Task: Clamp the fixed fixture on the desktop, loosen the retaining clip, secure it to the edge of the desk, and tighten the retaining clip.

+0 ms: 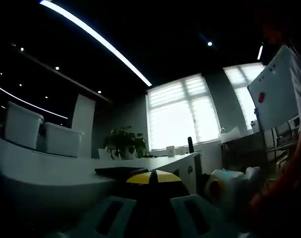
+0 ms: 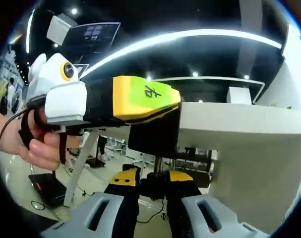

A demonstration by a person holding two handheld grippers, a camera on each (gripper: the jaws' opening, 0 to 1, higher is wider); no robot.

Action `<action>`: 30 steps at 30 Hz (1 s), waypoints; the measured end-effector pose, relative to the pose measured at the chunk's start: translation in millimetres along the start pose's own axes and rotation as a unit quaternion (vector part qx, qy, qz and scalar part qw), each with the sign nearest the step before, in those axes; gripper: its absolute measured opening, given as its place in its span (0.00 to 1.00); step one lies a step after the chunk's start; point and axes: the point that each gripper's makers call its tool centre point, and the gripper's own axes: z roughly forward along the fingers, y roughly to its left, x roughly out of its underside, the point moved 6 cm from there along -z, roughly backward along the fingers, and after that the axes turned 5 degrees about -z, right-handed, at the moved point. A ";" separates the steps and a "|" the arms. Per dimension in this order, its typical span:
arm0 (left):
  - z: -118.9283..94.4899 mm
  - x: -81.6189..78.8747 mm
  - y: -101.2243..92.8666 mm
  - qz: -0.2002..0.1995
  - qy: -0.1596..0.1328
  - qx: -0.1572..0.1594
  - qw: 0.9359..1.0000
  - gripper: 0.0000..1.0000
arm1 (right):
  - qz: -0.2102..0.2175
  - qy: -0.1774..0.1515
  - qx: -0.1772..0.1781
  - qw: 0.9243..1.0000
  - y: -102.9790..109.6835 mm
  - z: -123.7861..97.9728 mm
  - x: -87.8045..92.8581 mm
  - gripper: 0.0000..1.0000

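Evidently late stage: fixture seated on the desk edge, clip tightening in hand.

In the right gripper view the fixture [image 2: 155, 134], a black clamp body, sits at the edge of the white desk [image 2: 239, 119], its threaded screw [image 2: 157, 163] hanging beneath. The right gripper [image 2: 151, 186] has its jaws closed in on the retaining clip [image 2: 152, 184] at the screw's lower end, directly below the fixture. The left gripper [image 2: 135, 101], held in a hand [image 2: 41, 144], lies along the desktop and appears to hold the fixture from above; its opening cannot be judged. Seating looks done; final tightening seemingly remains. In the left gripper view the fixture [image 1: 152, 177] lies just beyond the jaws.
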 end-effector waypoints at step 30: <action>-0.3 1.8 -0.3 0.007 -0.006 0.004 1.000 0.02 | 0.069 0.027 0.069 0.995 15.1 -26.8 7.1 0.46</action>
